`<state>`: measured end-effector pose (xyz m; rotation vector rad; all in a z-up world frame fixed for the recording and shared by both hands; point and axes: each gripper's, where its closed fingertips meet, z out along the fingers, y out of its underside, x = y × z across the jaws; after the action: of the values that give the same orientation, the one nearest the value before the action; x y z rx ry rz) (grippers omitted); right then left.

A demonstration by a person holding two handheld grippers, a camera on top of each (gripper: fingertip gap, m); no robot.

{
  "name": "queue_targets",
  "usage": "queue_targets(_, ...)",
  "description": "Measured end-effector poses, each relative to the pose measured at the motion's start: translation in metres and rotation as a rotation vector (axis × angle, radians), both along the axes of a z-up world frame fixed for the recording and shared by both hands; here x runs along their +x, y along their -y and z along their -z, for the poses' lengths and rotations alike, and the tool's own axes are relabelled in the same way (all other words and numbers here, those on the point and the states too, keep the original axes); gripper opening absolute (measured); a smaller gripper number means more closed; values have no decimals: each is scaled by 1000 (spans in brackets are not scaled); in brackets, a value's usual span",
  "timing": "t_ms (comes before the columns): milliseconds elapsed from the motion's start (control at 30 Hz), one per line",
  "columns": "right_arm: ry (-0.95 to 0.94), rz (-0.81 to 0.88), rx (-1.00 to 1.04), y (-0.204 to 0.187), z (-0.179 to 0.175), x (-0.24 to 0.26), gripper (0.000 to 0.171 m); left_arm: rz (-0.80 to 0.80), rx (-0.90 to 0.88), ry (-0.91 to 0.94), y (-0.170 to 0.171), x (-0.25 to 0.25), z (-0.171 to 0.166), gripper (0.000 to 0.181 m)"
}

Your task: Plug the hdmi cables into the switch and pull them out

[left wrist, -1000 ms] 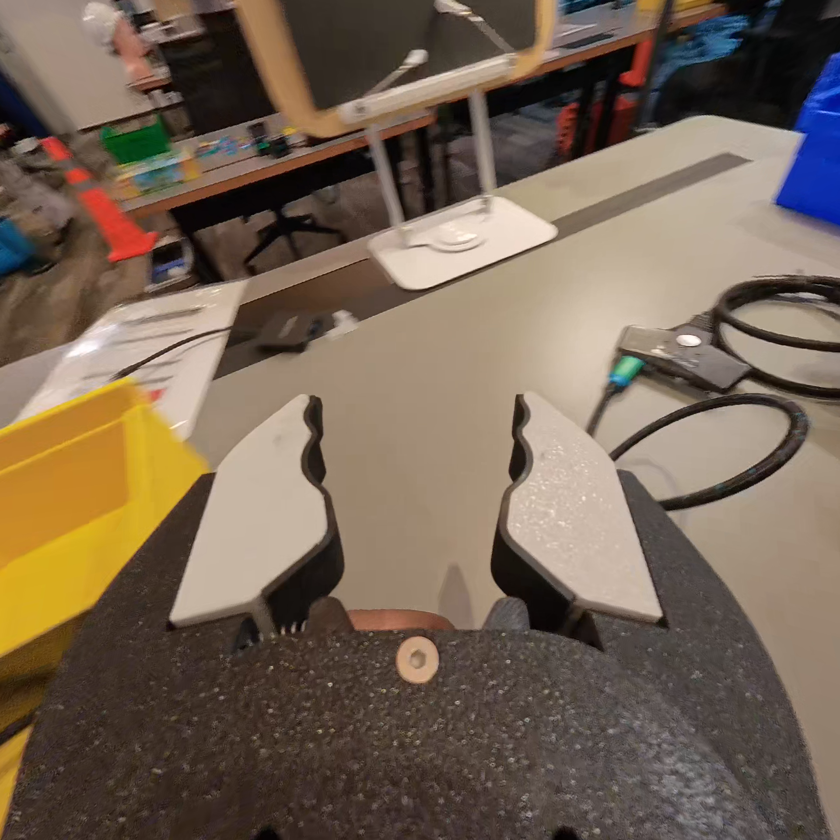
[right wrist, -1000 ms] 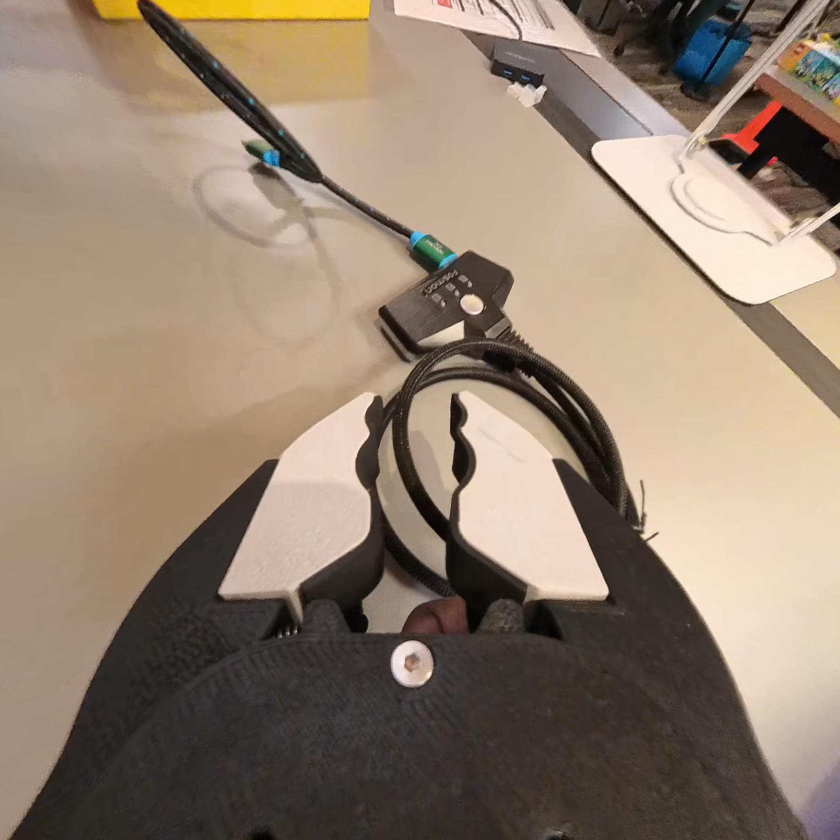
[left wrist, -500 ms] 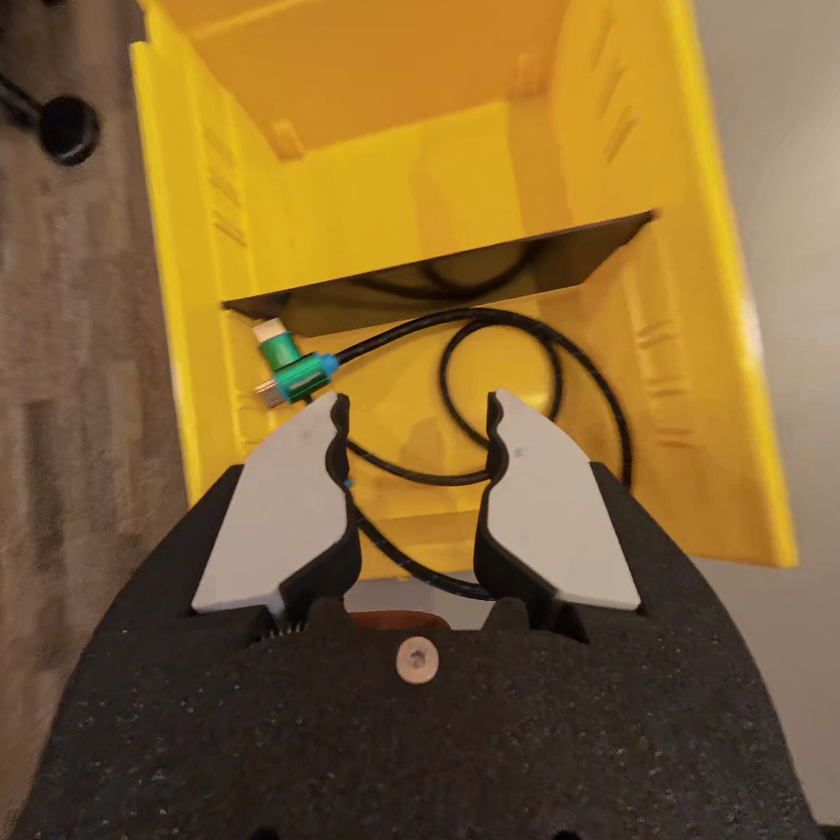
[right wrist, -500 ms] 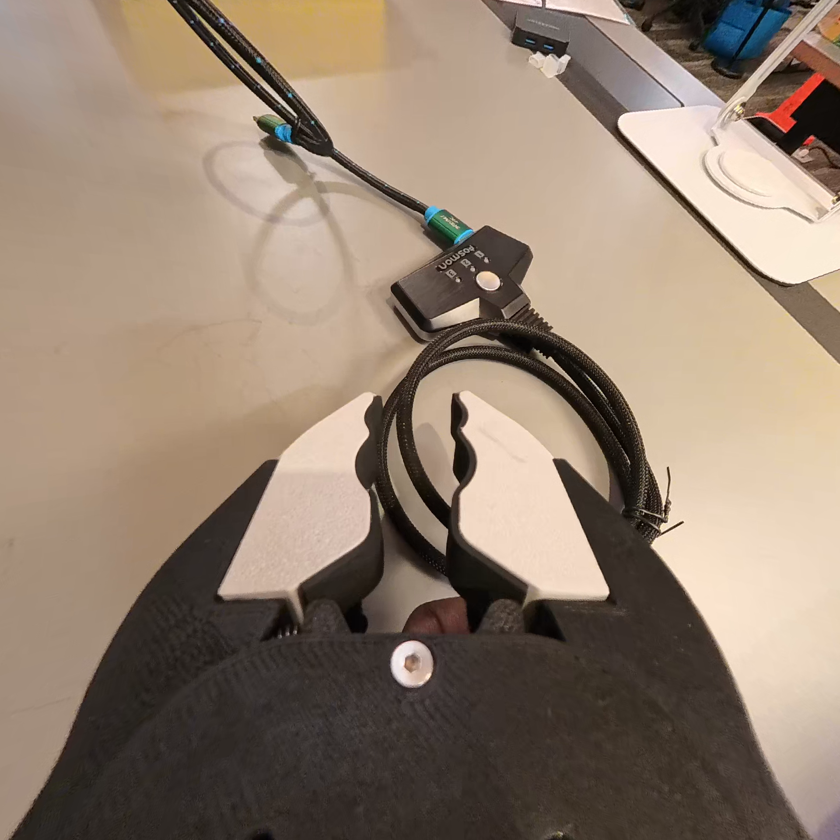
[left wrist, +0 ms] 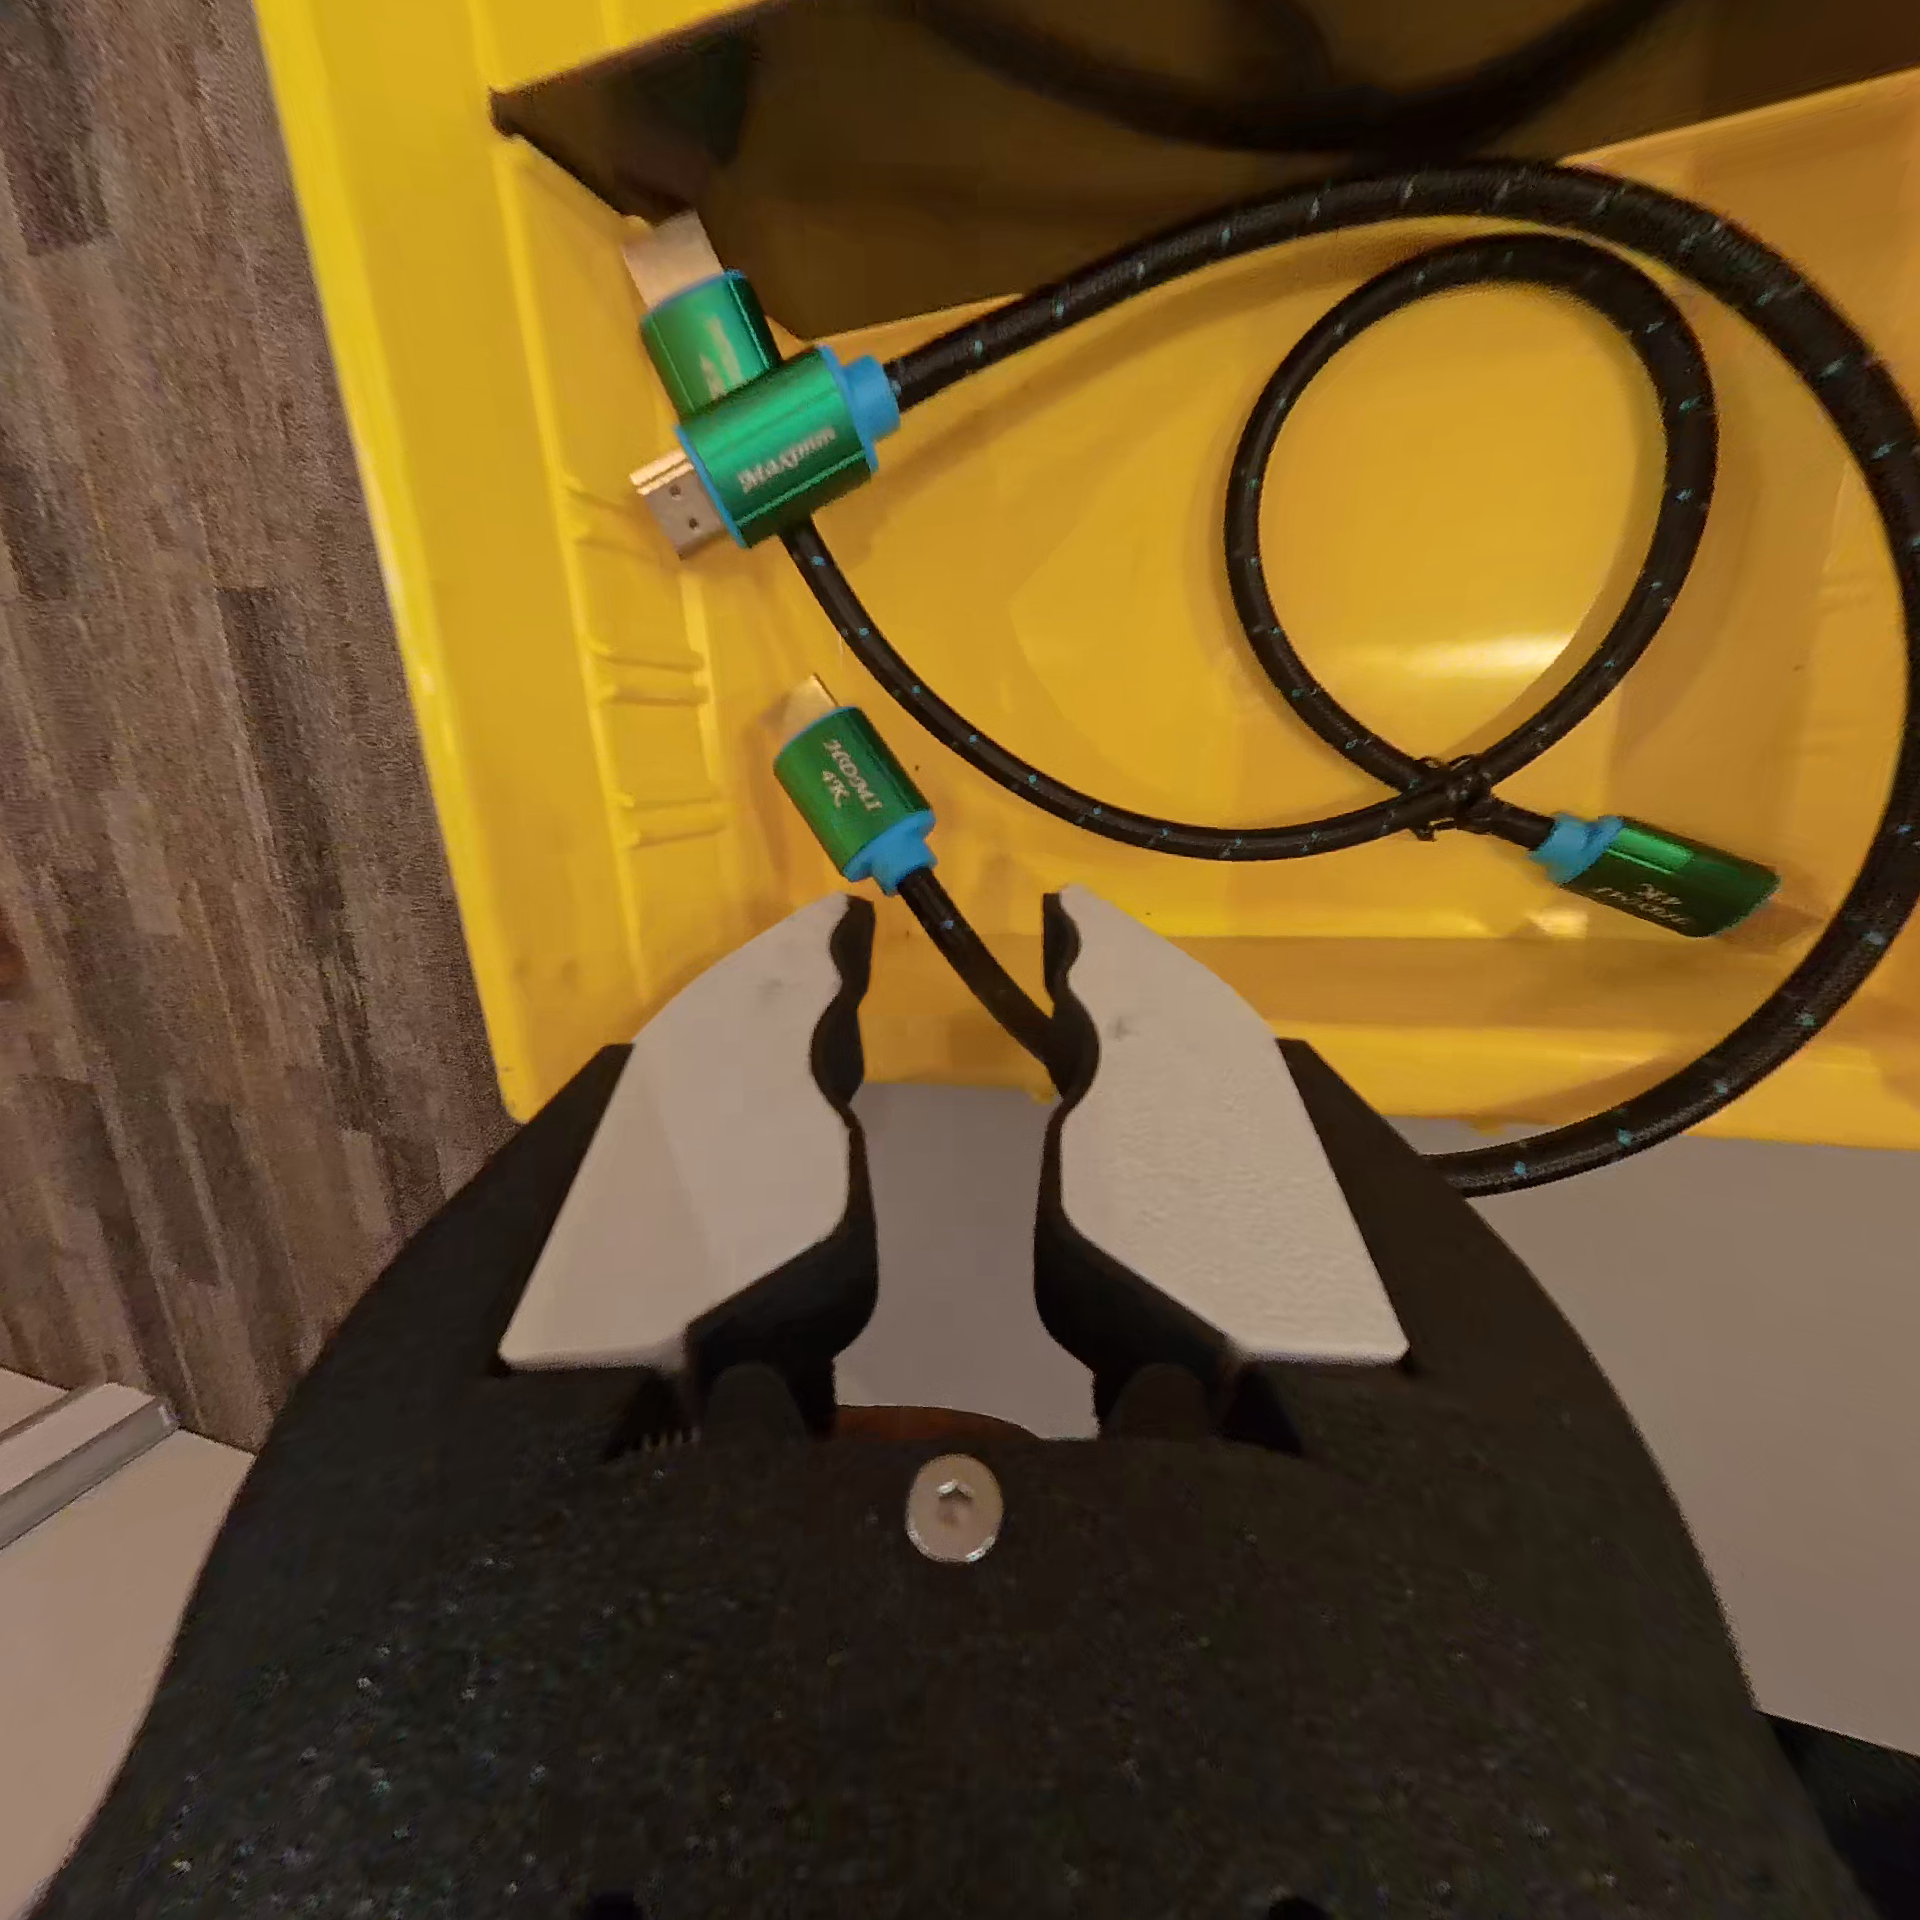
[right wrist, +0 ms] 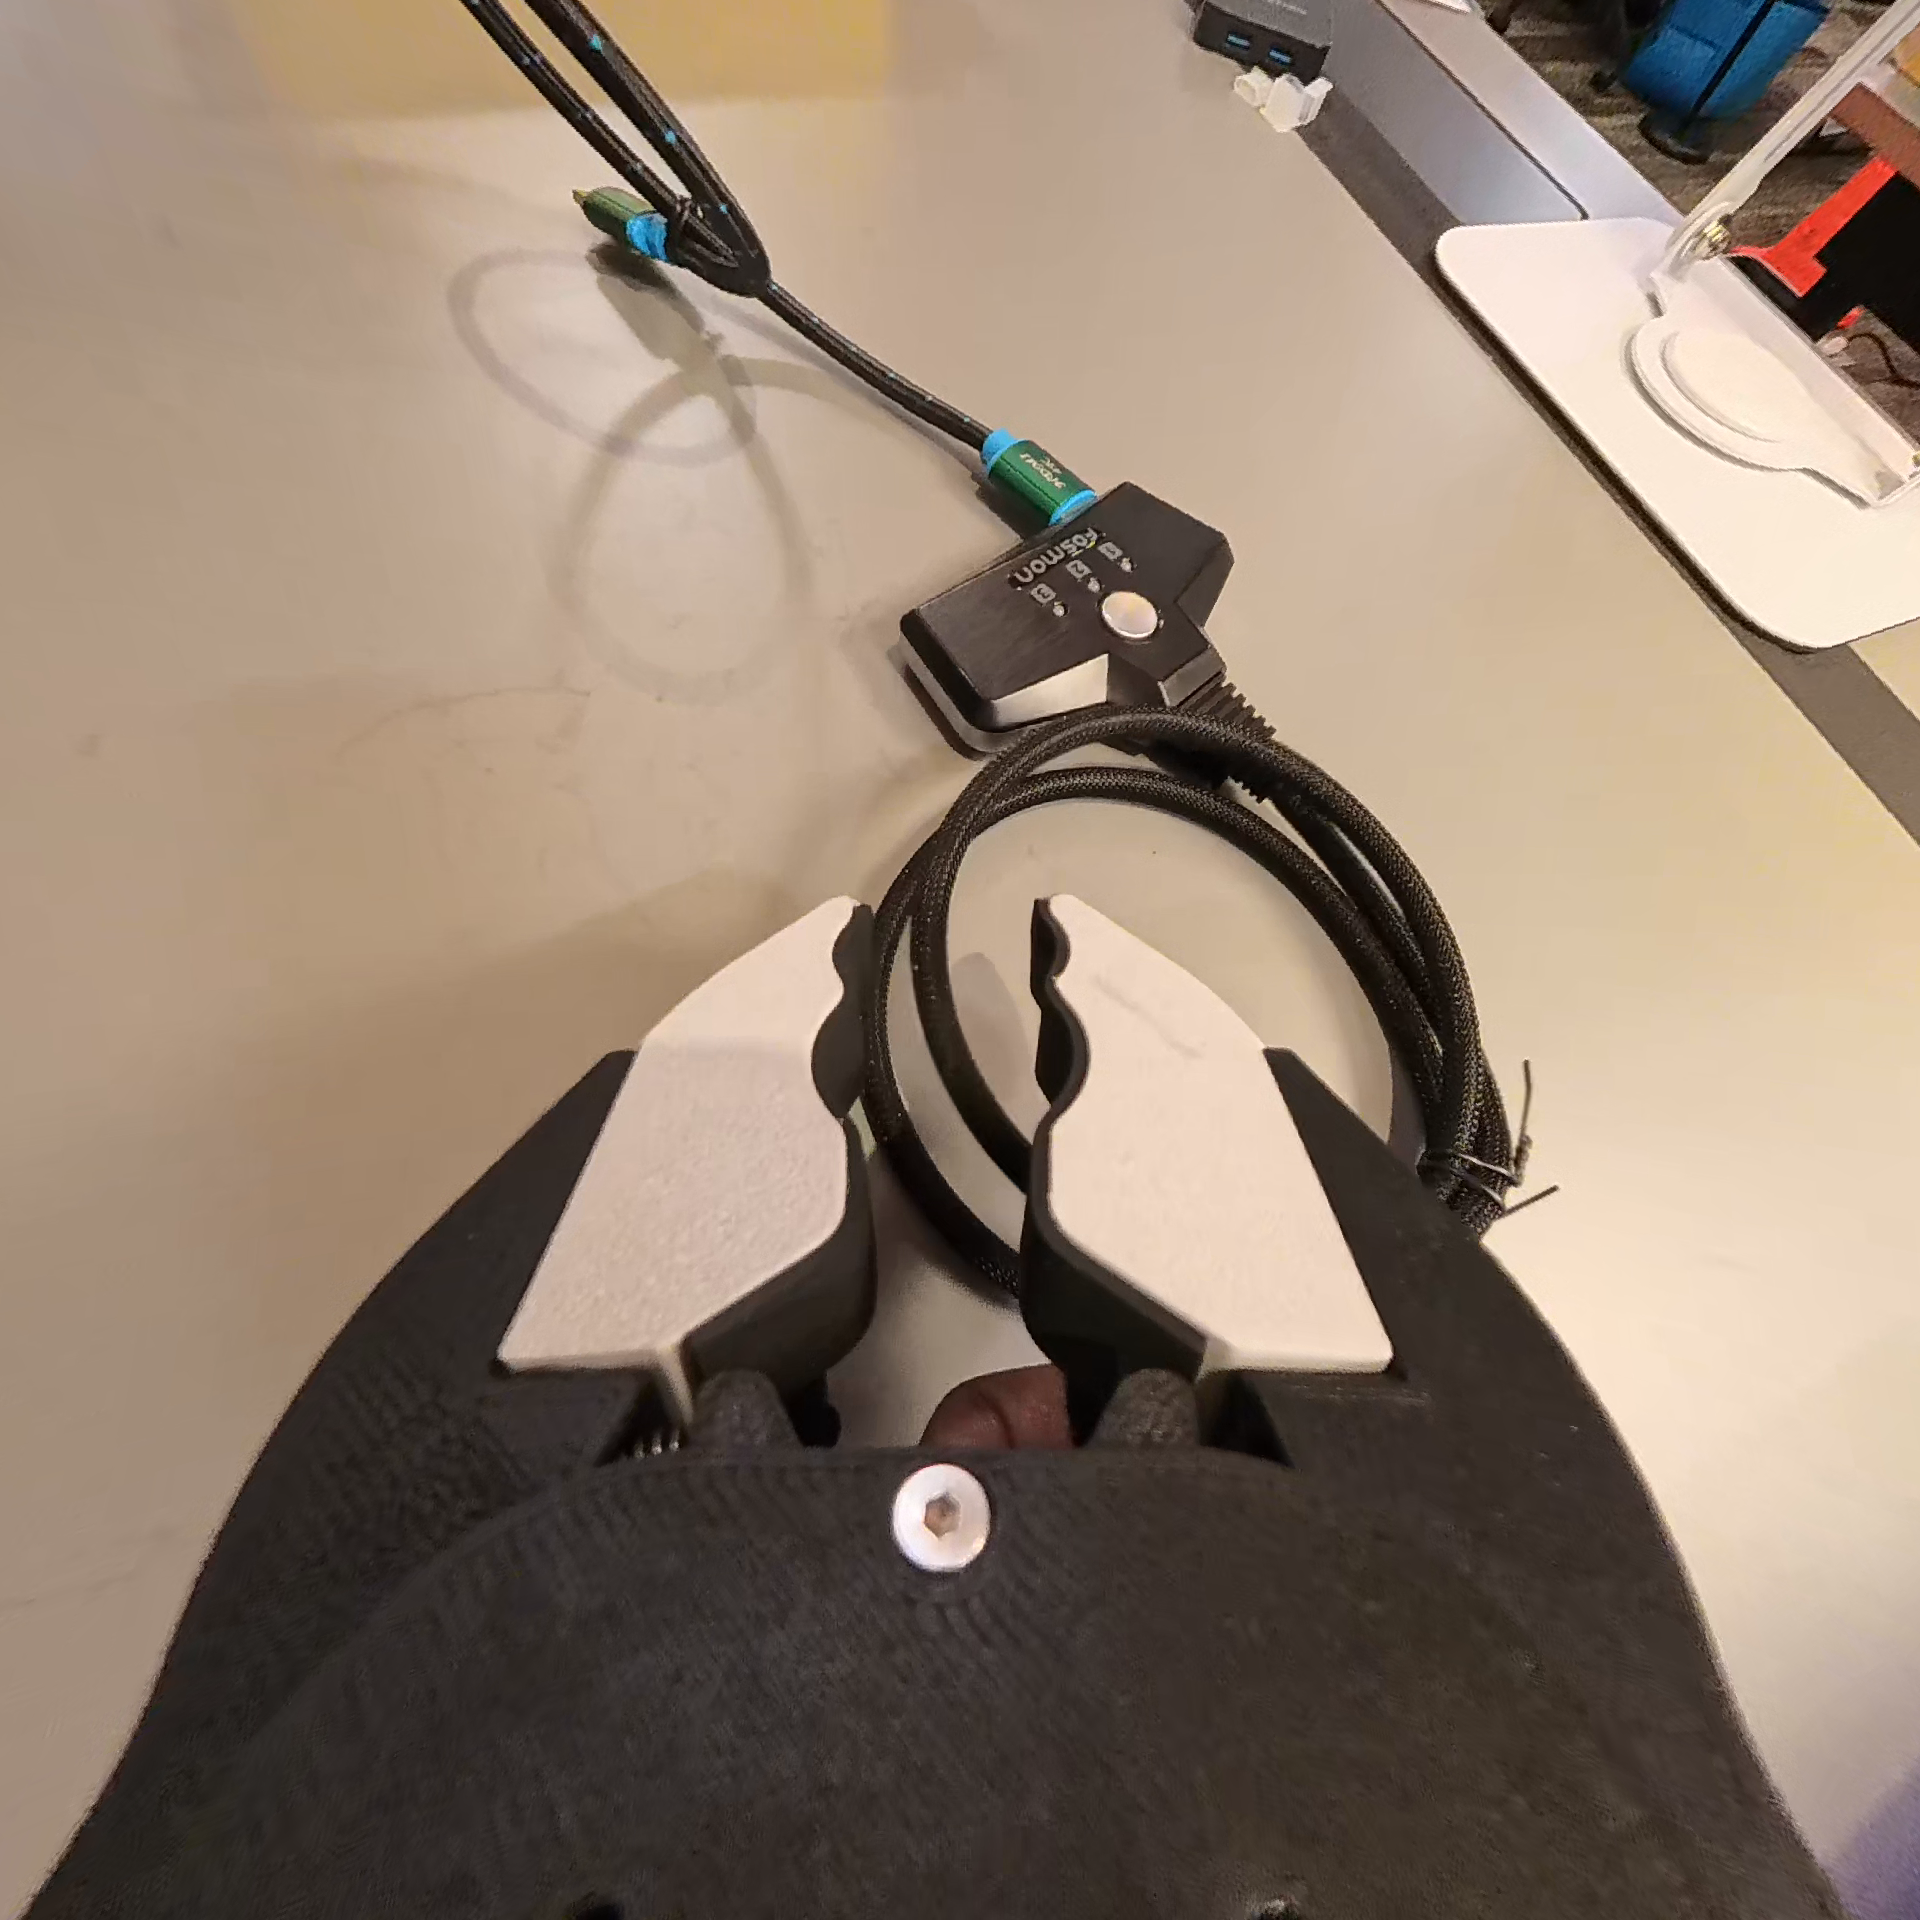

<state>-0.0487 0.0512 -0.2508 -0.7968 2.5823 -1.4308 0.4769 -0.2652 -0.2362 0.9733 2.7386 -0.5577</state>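
In the left wrist view my left gripper is open, its jaws fairly close, just above the near wall of a yellow bin. A braided HDMI cable with a green plug runs between the fingers and touches the right one. Two more green plugs and another plug lie in the bin with a cable loop. In the right wrist view the black switch lies on the table with one green plug in it. My right gripper is open over the switch's coiled black cable.
The plugged cable rises off the table to the far left, with its loose plug hanging by it. A white stand base and a small hub lie at the right. Carpet floor is left of the bin. Left tips to right tips: about 60 cm. The right tips stand about 9 cm off the black switch.
My left gripper swung from the table to over the yellow bin, dropped close to the cables, and its jaws narrowed. My right gripper barely moved. The plugged cable lifted higher.
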Motion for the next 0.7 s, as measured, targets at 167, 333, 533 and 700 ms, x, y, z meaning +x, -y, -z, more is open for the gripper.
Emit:
queue_targets(167,13,3,-7,0,-2,0,29,16,-116,-71,12,-6,-12,11)
queue_targets(333,6,0,-9,-1,-2,0,29,49,-342,-94,18,-13,-75,8)
queue_targets(533,9,0,-15,-1,-4,1,29,138,-701,-99,-2,-33,-203,7)
queue_targets(700,18,2,-16,-1,-5,1,29,269,-1011,-211,-55,-72,-328,6)
